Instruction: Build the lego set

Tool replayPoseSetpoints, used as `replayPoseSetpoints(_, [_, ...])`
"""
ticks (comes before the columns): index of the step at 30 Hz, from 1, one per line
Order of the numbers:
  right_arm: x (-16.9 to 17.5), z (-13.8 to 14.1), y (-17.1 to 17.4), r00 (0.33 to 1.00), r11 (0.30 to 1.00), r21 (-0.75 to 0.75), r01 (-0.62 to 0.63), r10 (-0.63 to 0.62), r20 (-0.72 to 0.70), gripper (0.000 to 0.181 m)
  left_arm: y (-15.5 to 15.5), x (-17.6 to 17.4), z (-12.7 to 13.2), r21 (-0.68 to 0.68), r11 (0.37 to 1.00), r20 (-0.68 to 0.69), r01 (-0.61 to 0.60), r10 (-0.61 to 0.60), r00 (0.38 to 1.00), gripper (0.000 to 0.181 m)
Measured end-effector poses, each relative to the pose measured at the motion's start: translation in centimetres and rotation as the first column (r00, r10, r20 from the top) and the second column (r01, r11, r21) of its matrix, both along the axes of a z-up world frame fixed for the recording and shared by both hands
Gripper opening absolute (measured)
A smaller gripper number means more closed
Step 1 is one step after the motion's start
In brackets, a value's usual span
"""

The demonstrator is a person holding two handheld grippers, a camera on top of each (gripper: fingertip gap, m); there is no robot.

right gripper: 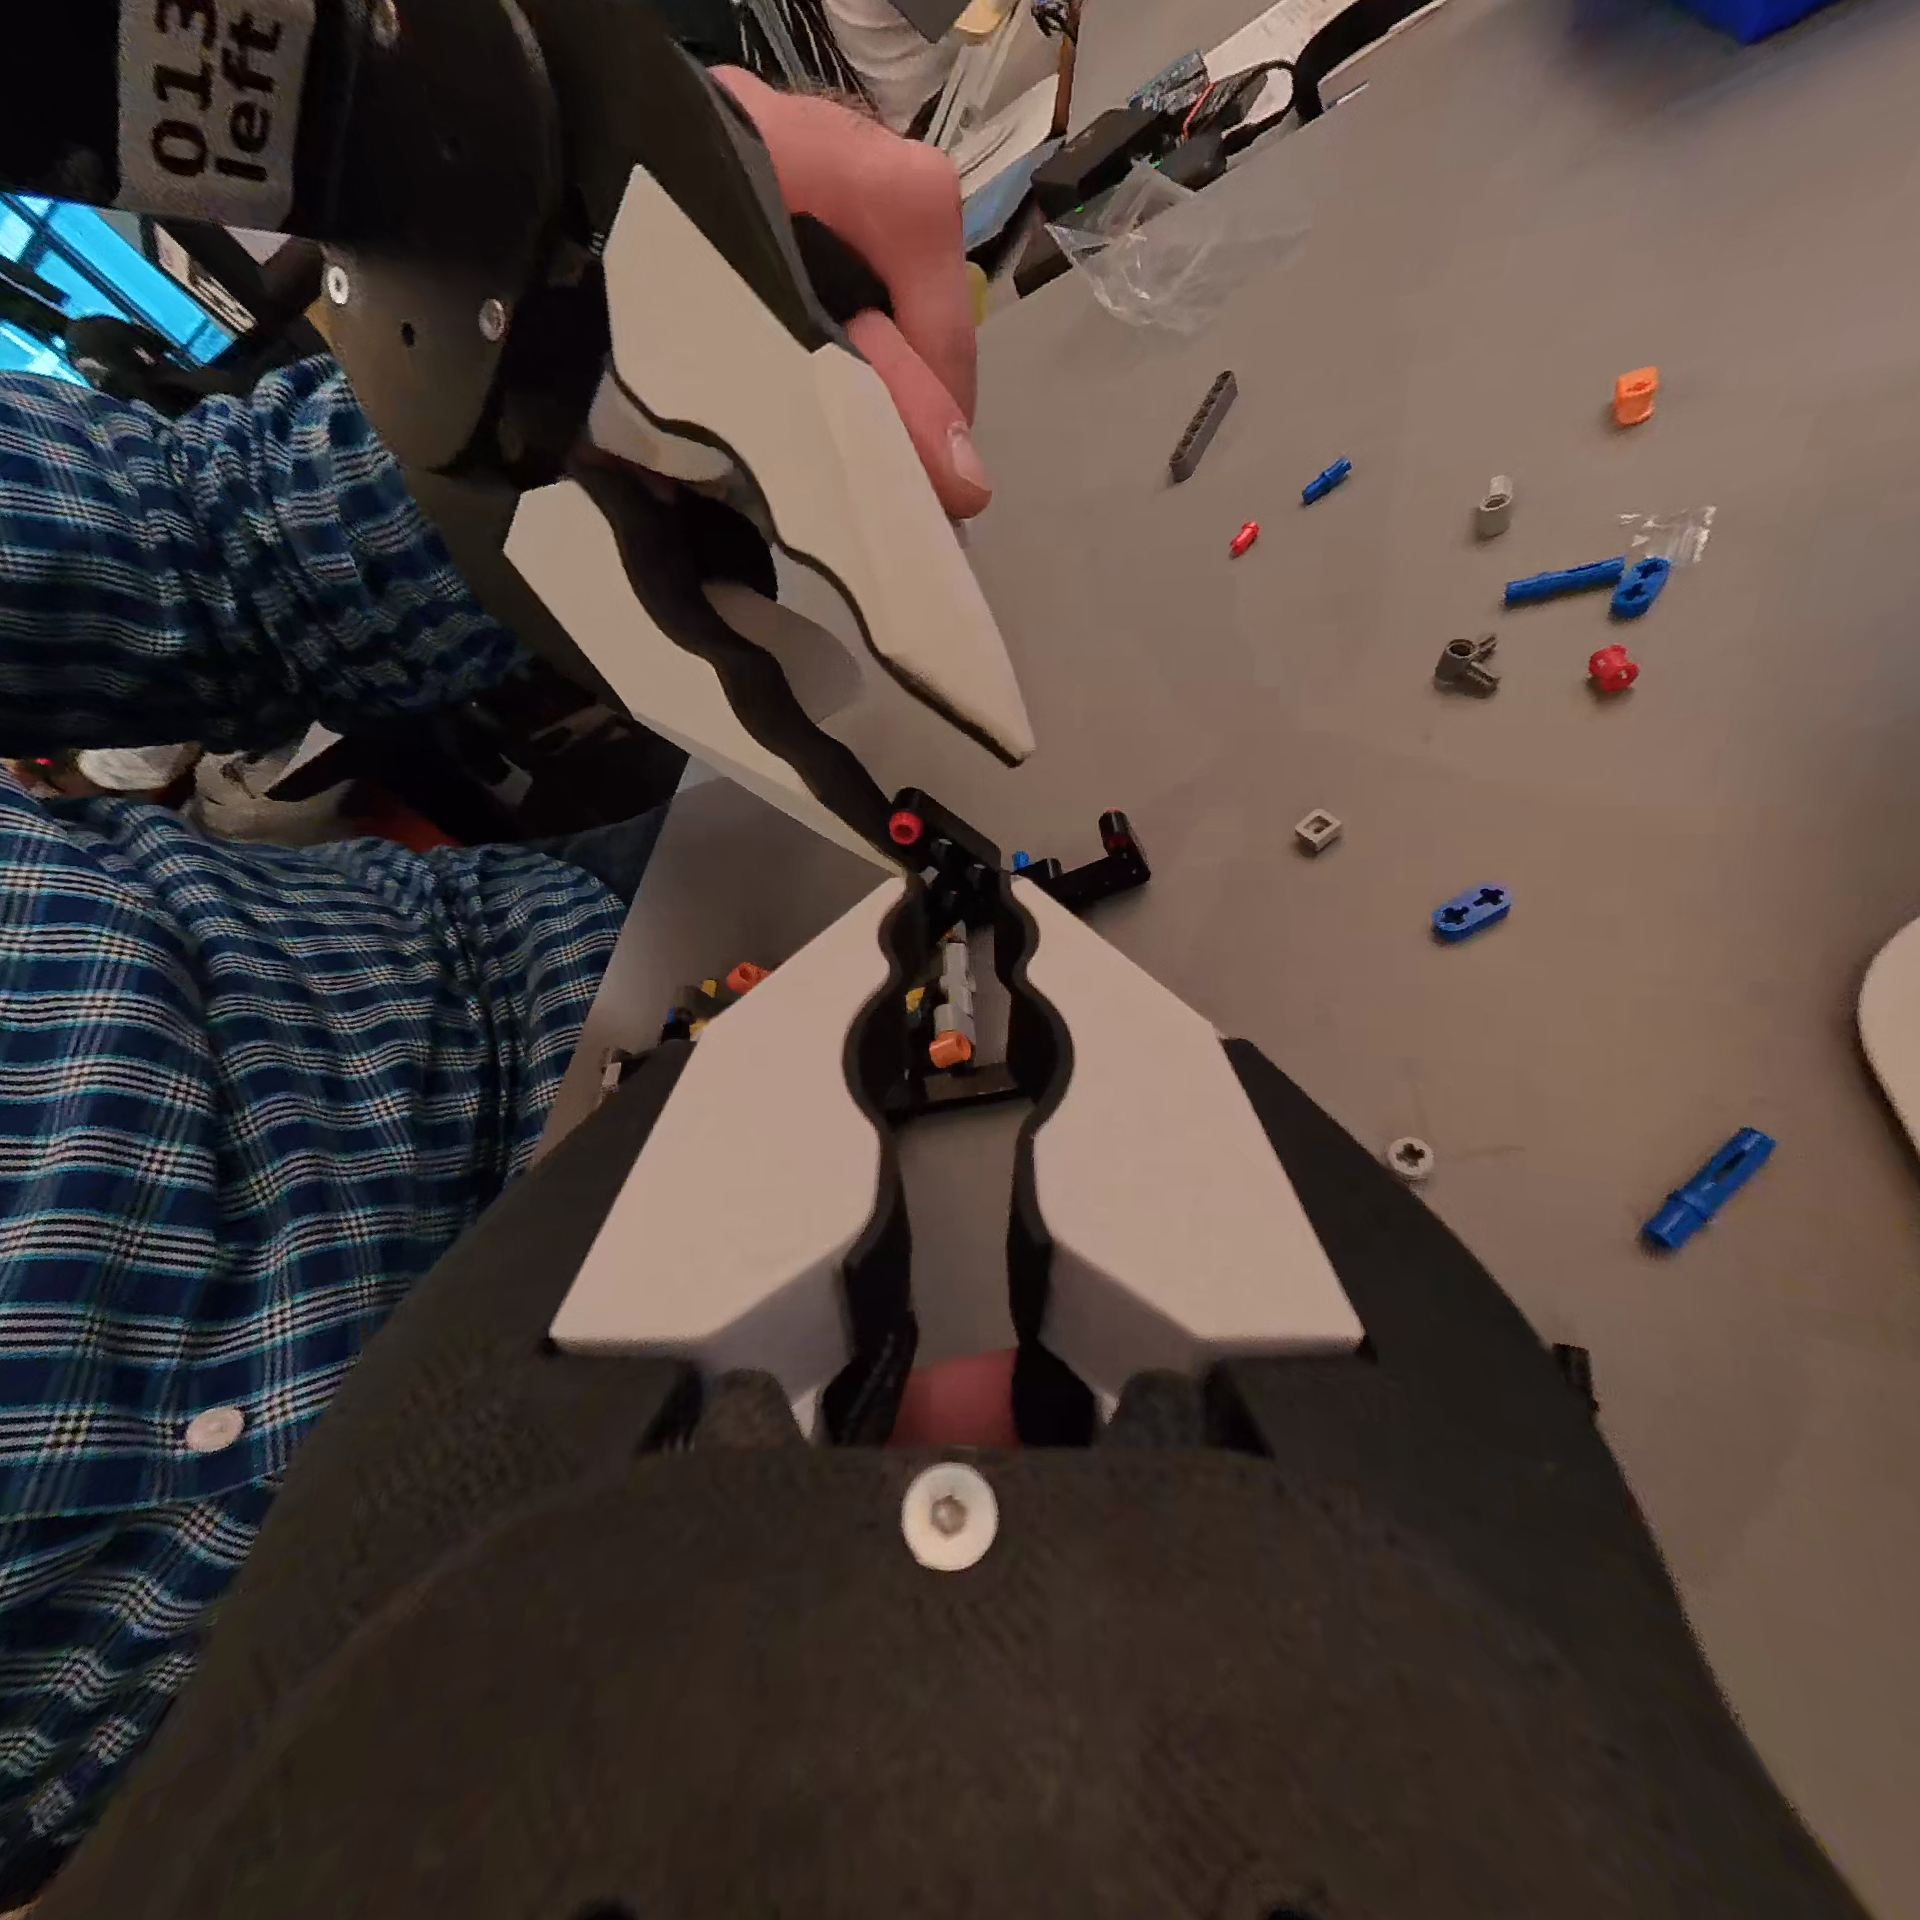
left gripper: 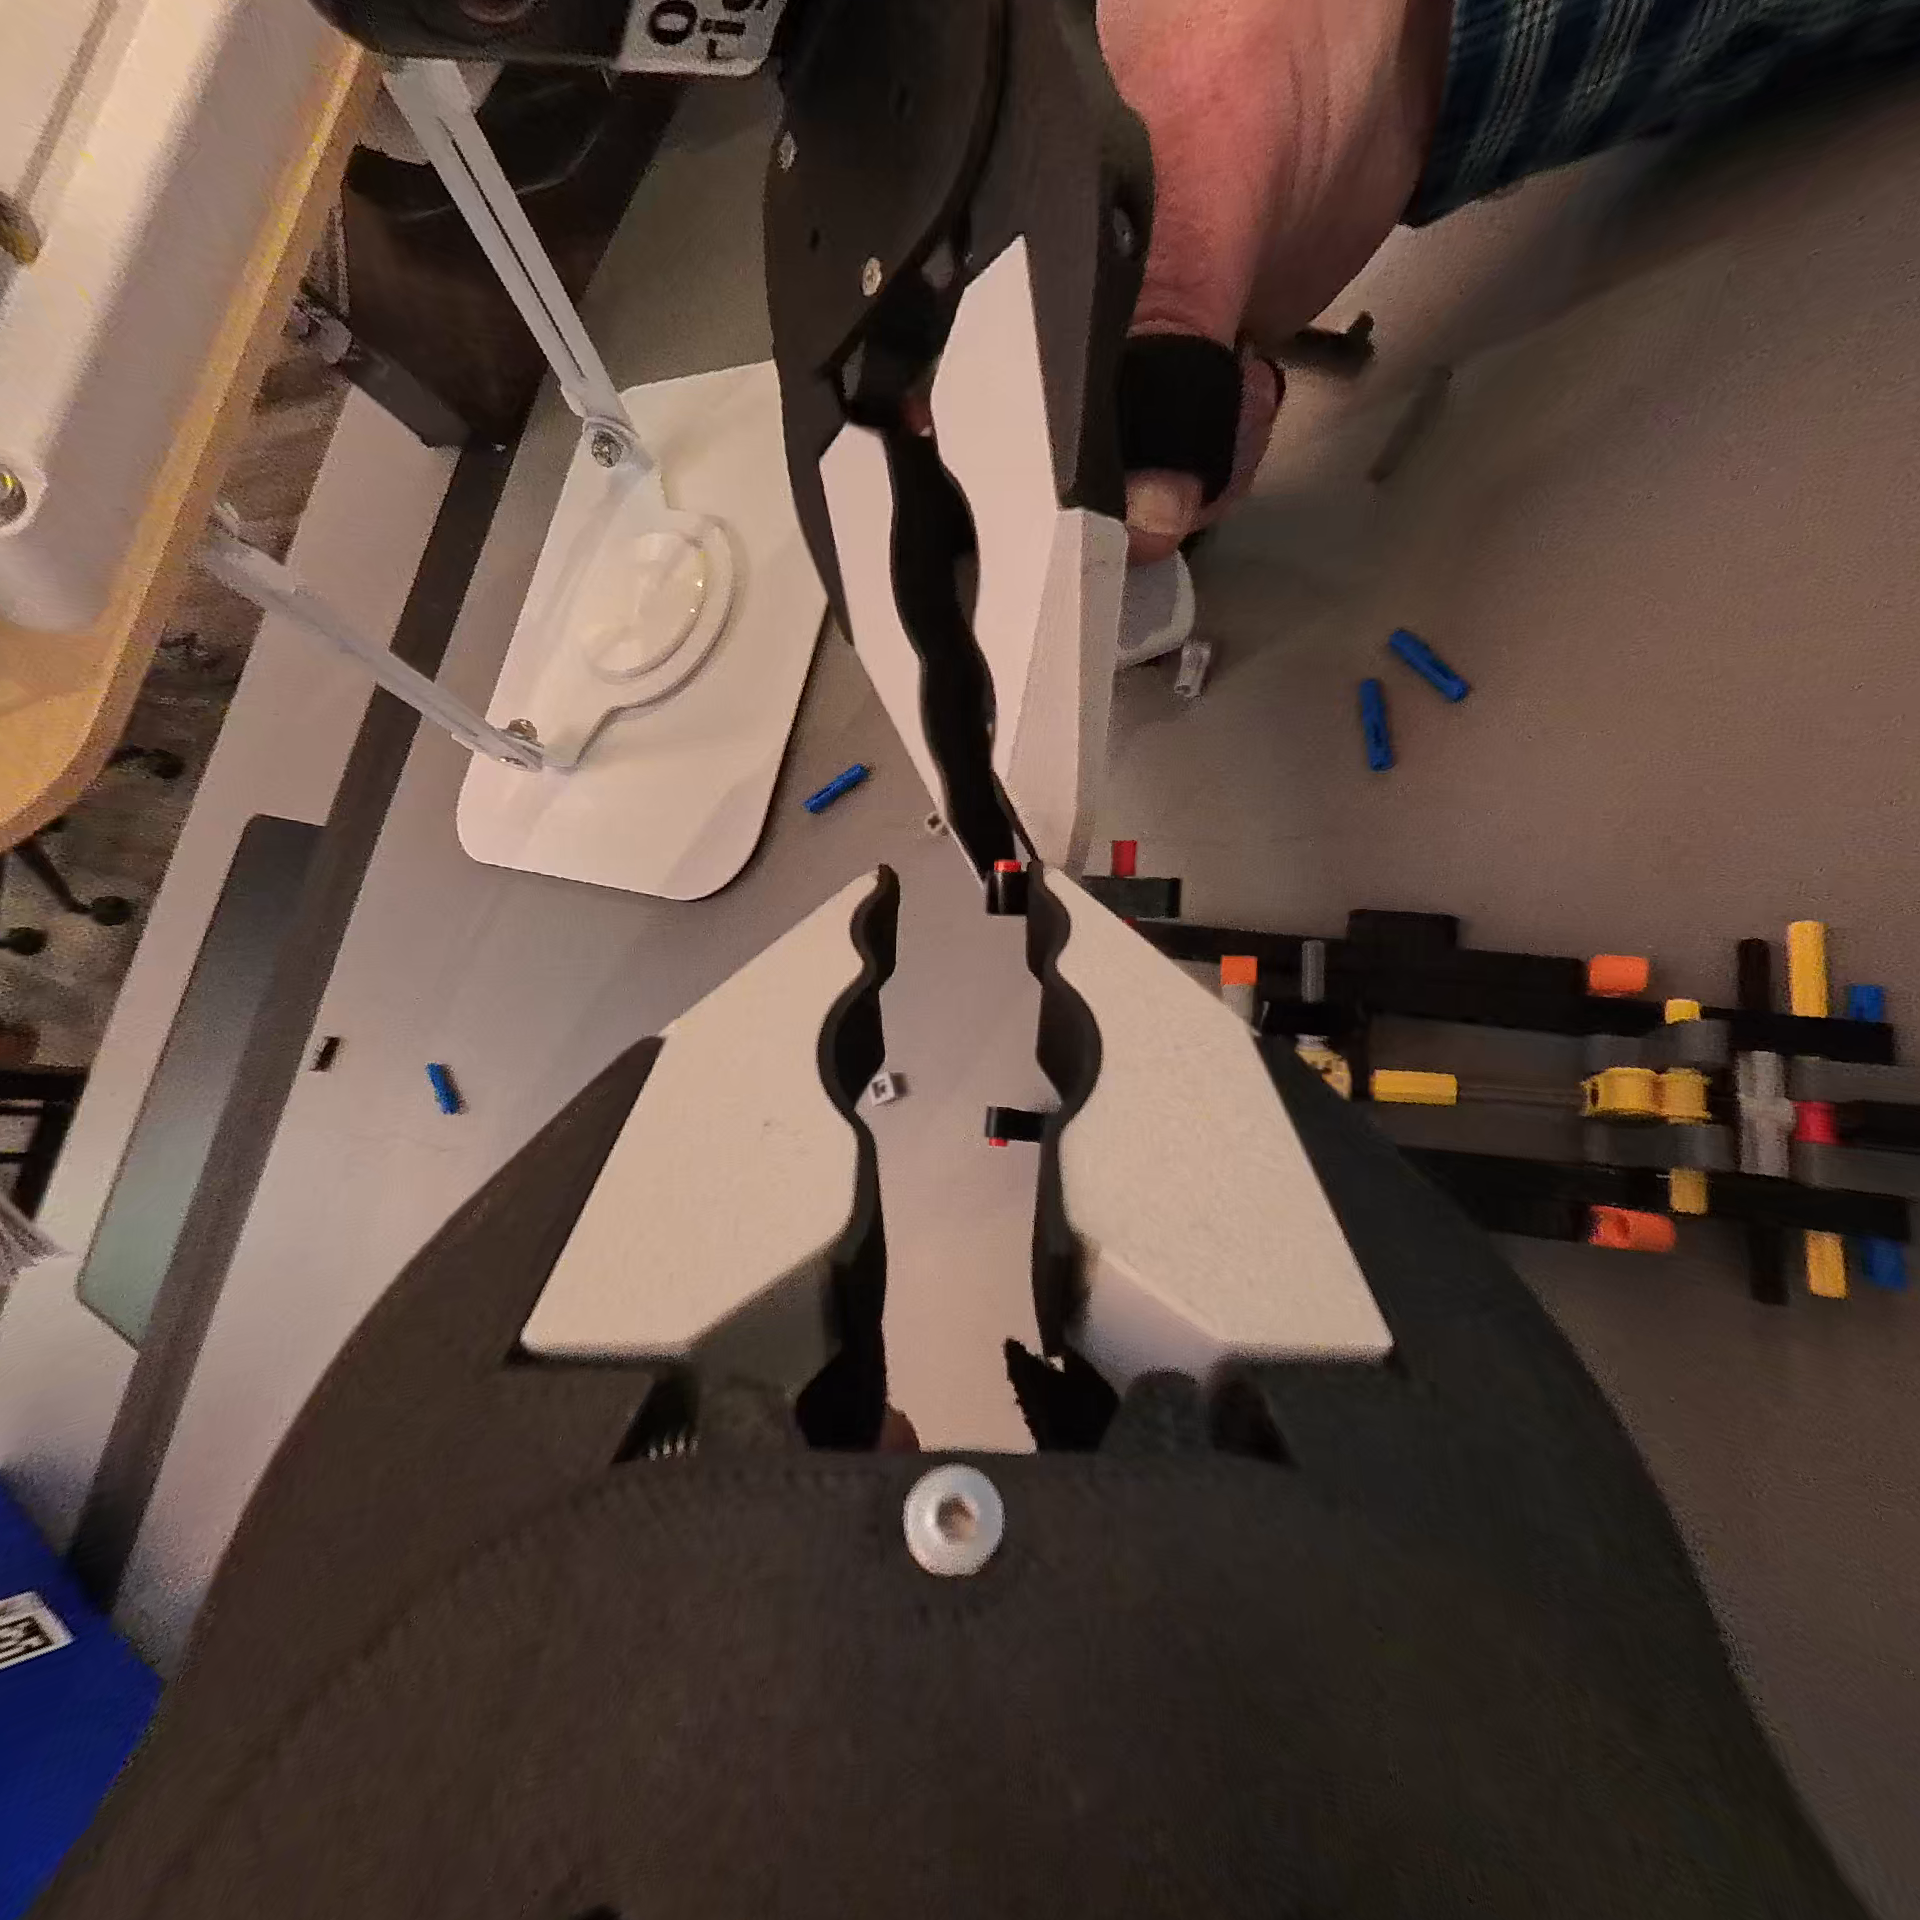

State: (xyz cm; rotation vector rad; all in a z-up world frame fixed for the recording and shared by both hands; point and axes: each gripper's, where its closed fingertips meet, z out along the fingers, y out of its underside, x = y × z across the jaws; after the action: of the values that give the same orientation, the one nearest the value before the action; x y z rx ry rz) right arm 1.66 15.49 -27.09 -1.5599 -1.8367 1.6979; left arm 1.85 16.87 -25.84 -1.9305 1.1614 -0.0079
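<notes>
**Lego build: small black part pinched at the end of the frame**

Lego assembly point(left gripper: 1558, 1091), a long black and grey frame studded with yellow, orange, red and blue pieces, lies flat on the grey surface point(right gripper: 1351, 1039). Its near end sits right under both of our tools. We judge that resting it there lets the surface take the push when a part is pressed home.

Our right tool point(right gripper: 956, 883) is drawn narrow, and its tips appear to pinch a small black part point(left gripper: 1005, 885) that carries a red pin. A tip grip like this leaves most of the part exposed, which we think suits lining it up with the frame below.

Our left tool point(left gripper: 961, 883) stands moderately wide and holds nothing. Its 2 fingers straddle the work spot, and 1 tip touches or nearly touches the black part. We cannot tell whether it is bracing the part or only waiting beside it.

A black L-shaped piece point(right gripper: 1101, 873) with its own red pin lies just beside the tips. Spare parts are scattered farther out, well apart from each other: blue pins point(left gripper: 1429, 665), a blue link point(right gripper: 1470, 911), an orange connector point(right gripper: 1634, 395) and a grey beam point(right gripper: 1203, 426). This spacing should make each one easy to pick singly.

The frame looks only partly built, and the part in hand is not yet seated.
</notes>
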Motion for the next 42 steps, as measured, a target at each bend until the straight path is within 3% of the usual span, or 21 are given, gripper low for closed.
replayPoseSetpoints(10, [-0.2,-0.4,1.0,0.999,0.995,0.082,0.052,-0.051,-0.005,0.005,-0.3,-0.3,-0.3,-0.087,0.996,0.040,-0.014,0.018,0.999,0.025])
replayPoseSetpoints(18, [-1.5,-3.1,0.8,0.987,0.989,0.110,0.098,-0.111,0.116,0.005,-2.9,-3.4,-2.0,-0.190,0.963,0.025,-0.190,0.198,0.980,0.024])
replayPoseSetpoints(23, [-2.1,-5.1,1.6,0.966,0.960,0.252,0.123,-0.174,0.190,0.005,-4.3,-3.7,-3.9,-0.229,0.948,0.035,-0.221,0.235,0.971,0.025])
replayPoseSetpoints(34, [-1.3,-6.7,3.1,0.949,0.928,0.368,0.058,-0.165,0.267,0.011,-5.0,-4.1,-5.1,-0.270,0.924,0.076,-0.271,0.302,0.950,0.027])
replayPoseSetpoints(42, [-1.4,-5.3,3.8,0.979,0.861,0.507,-0.029,-0.078,0.187,0.019,-4.8,-3.9,-5.5,-0.289,0.910,0.115,-0.297,0.341,0.933,0.028])
